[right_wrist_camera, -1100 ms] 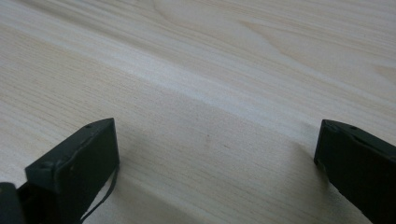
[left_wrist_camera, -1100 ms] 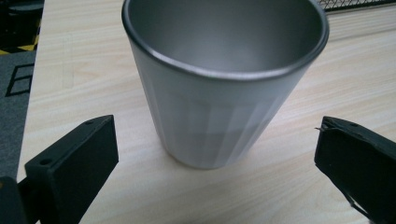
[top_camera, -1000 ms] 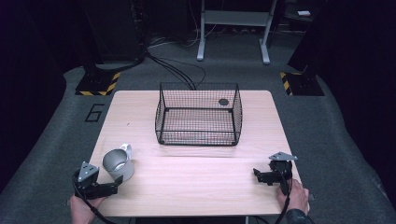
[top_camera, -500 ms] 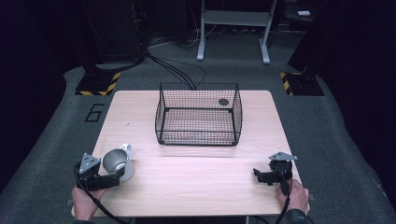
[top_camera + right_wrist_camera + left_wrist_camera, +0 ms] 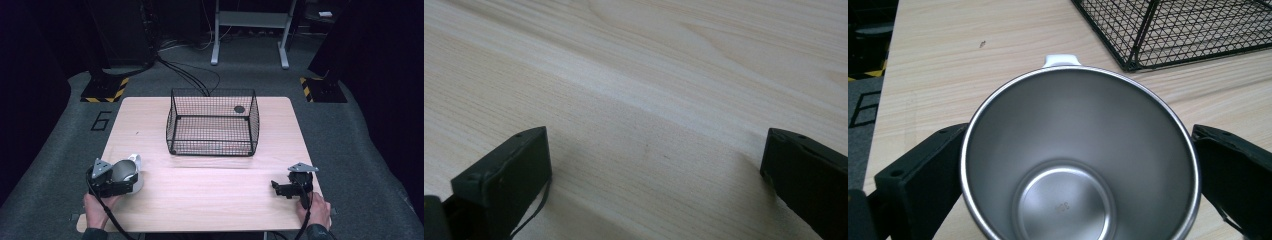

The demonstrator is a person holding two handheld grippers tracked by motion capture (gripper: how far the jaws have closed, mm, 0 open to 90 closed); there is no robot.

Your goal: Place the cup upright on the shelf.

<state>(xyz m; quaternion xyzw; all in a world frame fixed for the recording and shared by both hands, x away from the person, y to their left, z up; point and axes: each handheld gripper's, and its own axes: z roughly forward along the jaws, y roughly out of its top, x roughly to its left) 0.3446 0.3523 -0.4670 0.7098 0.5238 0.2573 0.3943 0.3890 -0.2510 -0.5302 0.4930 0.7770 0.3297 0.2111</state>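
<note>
One steel cup (image 5: pixel 1080 160) between left gripper's (image 5: pixel 116 184) spread jaws at 7 o'clock, one wire basket (image 5: pixel 212 122) at 12, right gripper (image 5: pixel 287 189) gaped empty at 5.

cup (image 5: pixel 125 172) left-front, basket (image 5: pixel 212 122) behind, centre

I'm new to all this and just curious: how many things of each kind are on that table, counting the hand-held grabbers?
Steel cup: 1
Black wire basket: 1
Small dark disc in the basket: 1
Grippers: 2, left gripper and right gripper
Total: 5
</note>
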